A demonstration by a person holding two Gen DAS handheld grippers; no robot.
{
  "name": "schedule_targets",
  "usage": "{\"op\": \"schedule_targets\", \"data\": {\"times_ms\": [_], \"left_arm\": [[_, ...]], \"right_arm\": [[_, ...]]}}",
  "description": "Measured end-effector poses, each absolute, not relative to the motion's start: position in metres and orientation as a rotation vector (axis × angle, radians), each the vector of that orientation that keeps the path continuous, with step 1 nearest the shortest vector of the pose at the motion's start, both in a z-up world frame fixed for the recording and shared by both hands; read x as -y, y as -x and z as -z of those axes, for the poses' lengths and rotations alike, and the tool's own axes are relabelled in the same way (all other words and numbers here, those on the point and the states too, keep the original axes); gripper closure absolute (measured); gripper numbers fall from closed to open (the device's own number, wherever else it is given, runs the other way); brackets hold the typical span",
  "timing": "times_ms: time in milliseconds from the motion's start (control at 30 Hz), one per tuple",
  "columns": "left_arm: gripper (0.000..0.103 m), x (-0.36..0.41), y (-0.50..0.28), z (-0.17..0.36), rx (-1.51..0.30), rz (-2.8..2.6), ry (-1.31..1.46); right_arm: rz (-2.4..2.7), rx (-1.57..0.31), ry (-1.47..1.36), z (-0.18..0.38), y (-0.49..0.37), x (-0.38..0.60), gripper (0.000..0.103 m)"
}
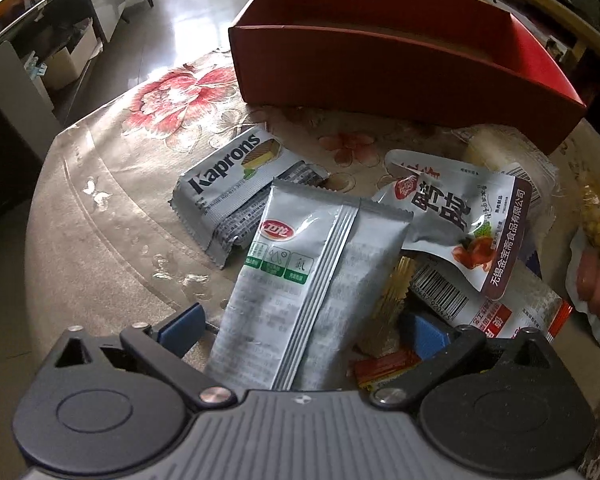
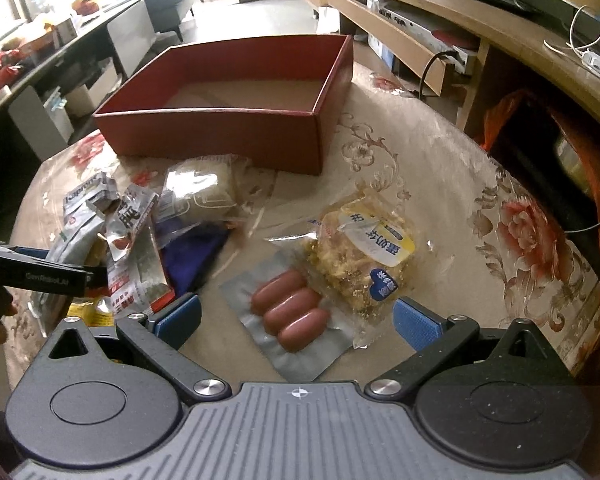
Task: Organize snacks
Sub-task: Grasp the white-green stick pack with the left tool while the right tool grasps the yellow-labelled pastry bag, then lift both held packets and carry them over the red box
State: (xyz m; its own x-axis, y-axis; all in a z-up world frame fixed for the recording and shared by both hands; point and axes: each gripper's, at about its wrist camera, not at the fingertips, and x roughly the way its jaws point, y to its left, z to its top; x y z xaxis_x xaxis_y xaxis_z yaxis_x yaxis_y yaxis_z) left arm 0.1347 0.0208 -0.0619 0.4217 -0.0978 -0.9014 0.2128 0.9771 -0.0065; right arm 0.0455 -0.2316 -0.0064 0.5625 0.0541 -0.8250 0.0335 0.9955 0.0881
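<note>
- My left gripper [image 1: 300, 330] has its jaws spread wide, one to each side of the grey Weilong packet [image 1: 300, 276].
- Just beyond that packet's far-left corner I see the Kaprons wafer packet [image 1: 230, 182].
- To the packet's right lies a silver pouch with red fruit [image 1: 460, 220].
- Behind that packet, well apart, stands the red box [image 1: 404, 80].
</note>
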Motion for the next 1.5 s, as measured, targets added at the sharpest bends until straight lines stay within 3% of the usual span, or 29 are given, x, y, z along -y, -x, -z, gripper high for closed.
{"op": "schedule_targets", "data": {"times_ms": [67, 233, 500, 900, 1167, 1500], "left_arm": [[0.000, -0.020, -0.135, 0.060, -1.124, 0.193, -0.113], [0.039, -0.014, -0.126, 0.048, -1.105, 0.223, -0.122], [0.053, -0.025, -0.117, 0.036, -1.112, 0.236, -0.020], [0.058, -0.018, -0.114, 0.023, -1.084, 0.309, 0.032], [0.059, -0.011, -0.113, 0.022, -1.089, 0.361, 0.022], [0.054, -0.012, -0.127, 0.037, -1.152, 0.361, 0.100]], "right_arm": [[-0.001, -0.971, -0.101, 0.006, -0.045, 0.235, 0.000], [0.060, -0.961, -0.110, 0.004, -0.048, 0.253, 0.000], [0.096, -0.987, -0.107, 0.009, -0.058, 0.264, 0.001], [0.079, -1.050, -0.105, 0.013, -0.115, 0.283, 0.000], [-0.165, -1.098, 0.193, 0.016, -0.136, 0.265, 0.000], [-0.337, -1.172, 0.239, 0.052, -0.149, 0.254, 0.000]]}}
